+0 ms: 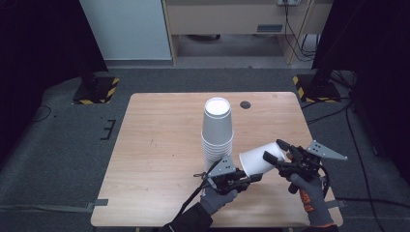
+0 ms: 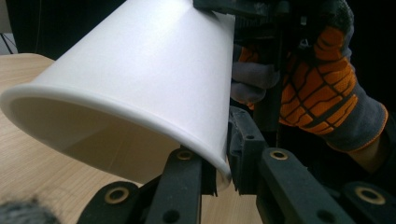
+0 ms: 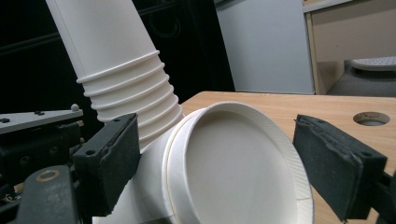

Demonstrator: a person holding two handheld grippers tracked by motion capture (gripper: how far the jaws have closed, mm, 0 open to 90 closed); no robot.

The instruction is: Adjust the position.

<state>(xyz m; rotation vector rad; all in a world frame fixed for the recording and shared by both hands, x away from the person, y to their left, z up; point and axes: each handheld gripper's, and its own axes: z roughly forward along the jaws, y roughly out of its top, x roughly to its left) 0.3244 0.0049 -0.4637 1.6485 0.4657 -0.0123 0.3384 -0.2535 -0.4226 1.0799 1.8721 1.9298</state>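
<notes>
1. Nearest in: my left gripper [image 1: 255, 178] is closed down on the rim of a loose paper cup [image 1: 261, 159]. In the left gripper view one jaw sits inside the mouth and the other outside, pinching the rolled rim of the cup [image 2: 140, 88] tight.
2. The cup lies on its side, raised off the table, mouth toward the left gripper and bottom toward the right one.
3. My right gripper [image 1: 276, 151] is at the cup's other end. In the right gripper view its jaws stand either side of the cup's bottom [image 3: 233, 168], wide apart. A gap shows at the far jaw; at the near jaw I cannot tell whether the pad touches. I read it as open, not gripping.
4. Beyond the cup, just behind both grippers, stands the stack of cups [image 1: 217, 133], upside down on the table [image 1: 154, 145]. Nested rims show at its lower part; the held cup is close beside it, contact unclear.
5. Further off, a round hole [image 1: 245, 104] in the tabletop near the far edge.
6. Progress, as I judge it: one cup is apart from the stack and held between the hands. Whether it is going onto the stack or coming off I cannot say; setting it down remains either way.
</notes>
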